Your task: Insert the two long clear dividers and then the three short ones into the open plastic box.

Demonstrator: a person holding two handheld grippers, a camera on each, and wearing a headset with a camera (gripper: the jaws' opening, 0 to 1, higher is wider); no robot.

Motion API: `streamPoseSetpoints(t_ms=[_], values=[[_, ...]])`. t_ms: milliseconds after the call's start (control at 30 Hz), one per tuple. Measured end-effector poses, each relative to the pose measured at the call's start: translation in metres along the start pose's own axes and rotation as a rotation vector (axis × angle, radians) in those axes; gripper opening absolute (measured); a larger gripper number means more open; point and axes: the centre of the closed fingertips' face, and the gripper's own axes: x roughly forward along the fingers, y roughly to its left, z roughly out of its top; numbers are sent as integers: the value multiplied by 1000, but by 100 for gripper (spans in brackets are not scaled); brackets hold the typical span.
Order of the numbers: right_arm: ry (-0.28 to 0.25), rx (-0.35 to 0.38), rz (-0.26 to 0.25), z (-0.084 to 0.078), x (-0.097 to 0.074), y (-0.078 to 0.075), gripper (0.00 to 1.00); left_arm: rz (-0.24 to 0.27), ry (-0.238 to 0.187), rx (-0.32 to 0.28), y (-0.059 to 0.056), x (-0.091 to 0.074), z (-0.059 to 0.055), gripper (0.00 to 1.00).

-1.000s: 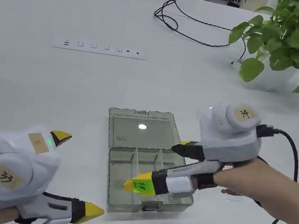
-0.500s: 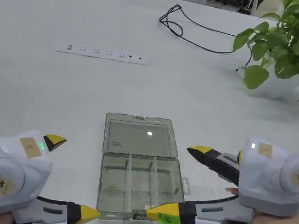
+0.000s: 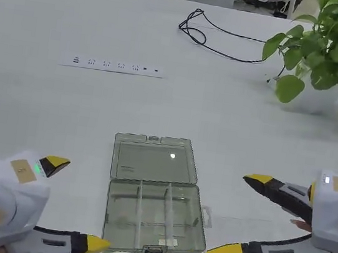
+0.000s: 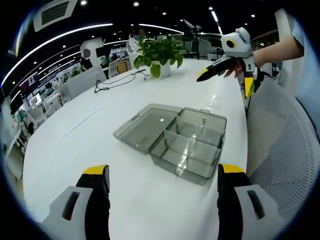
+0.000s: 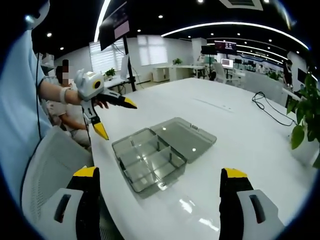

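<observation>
Currently left gripper (image 3: 76, 203) and right gripper (image 3: 241, 218) gape wide, empty. Between them sits the open box (image 3: 152, 159), dividers (image 3: 138, 211) inside.

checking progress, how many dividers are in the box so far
2 for sure, both long dividers standing side by side in the box: one left of the middle, one right of it. Short clear ones may be in too; too faint to tell.
</observation>
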Motion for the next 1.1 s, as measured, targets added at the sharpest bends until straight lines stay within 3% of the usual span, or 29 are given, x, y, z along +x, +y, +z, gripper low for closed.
streamPoseSetpoints(t_ms=[133, 233, 400, 600, 833, 1000, 1100], values=[[27, -37, 4, -2, -3, -10, 100, 6, -1, 1, 1, -1, 2, 91], [85, -82, 22, -8, -5, -17, 100, 11, -2, 0, 2, -2, 2, 91], [244, -199, 88, -29, -5, -17, 95, 15, -1, -4, 1, -4, 0, 91], [448, -328, 195, -70, 5, -23, 84, 11, 2, -6, 0, -4, -2, 90], [556, -410, 235, -91, 22, -28, 62, 7, -7, -12, -2, -2, -1, 90], [596, -425, 256, -101, 28, -29, 50, -14, -20, -14, -5, -2, 2, 90], [621, -441, 248, -105, 29, -33, 49, -28, -21, -9, -7, -3, 2, 90]])
